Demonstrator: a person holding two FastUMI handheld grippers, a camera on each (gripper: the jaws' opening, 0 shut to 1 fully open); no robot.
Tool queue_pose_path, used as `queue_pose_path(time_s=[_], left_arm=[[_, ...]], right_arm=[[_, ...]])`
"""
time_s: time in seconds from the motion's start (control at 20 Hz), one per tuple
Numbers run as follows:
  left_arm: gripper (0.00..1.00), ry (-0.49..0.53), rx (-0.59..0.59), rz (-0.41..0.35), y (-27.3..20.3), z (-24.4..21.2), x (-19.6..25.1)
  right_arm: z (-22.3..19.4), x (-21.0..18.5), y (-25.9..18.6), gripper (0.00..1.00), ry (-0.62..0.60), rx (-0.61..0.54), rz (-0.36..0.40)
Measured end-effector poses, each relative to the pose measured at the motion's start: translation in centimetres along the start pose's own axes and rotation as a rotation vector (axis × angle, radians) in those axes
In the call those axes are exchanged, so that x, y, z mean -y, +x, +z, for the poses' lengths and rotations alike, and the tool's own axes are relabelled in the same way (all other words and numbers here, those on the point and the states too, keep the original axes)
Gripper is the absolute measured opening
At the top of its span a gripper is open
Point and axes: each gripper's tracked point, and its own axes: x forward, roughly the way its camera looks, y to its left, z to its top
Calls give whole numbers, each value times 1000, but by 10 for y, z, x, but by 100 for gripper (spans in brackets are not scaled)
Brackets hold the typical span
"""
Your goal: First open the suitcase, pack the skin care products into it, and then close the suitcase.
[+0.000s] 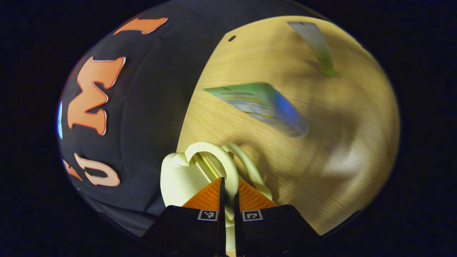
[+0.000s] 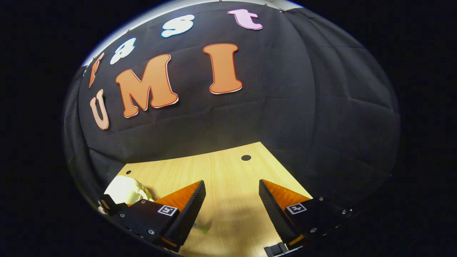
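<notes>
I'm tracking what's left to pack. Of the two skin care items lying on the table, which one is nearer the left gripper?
The wide green-and-blue packet is nearer the left gripper. The narrow grey tube with a green end lies farther off, toward the table's far edge.

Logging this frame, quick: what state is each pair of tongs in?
Left tongs: closed on the cream suitcase handle.
Right tongs: open, holding nothing, above the wooden table.

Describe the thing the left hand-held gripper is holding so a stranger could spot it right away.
Start at the wooden table, at the edge next to the black cloth wall. The left hand-held gripper is shut on the looped handle of a pale cream suitcase, plain and rounded, unlike the colourful packets lying farther out.
</notes>
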Motion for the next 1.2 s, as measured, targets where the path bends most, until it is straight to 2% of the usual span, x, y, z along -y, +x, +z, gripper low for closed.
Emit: queue_pose_path(time_s=[0.2,0.6,0.85,0.9,1.0,1.2], left_arm=[[10,-318,57,-109,-28,12,-35],[10,-854,232,-276,-30,-5,-129],[10,-1085,343,-328,-3,-28,-215],[13,-1122,366,-332,-3,-57,-230],[10,-1152,390,-337,-11,-104,-275],[10,-1126,410,-375,10,-161,-292]], right_arm=[[7,-22,-2,94,-5,21,35],[27,-106,-15,95,-9,76,123],[32,-164,-19,95,32,86,157],[33,-175,-21,95,49,87,164],[36,-198,-24,95,79,85,178],[37,-242,-30,95,132,64,205]])
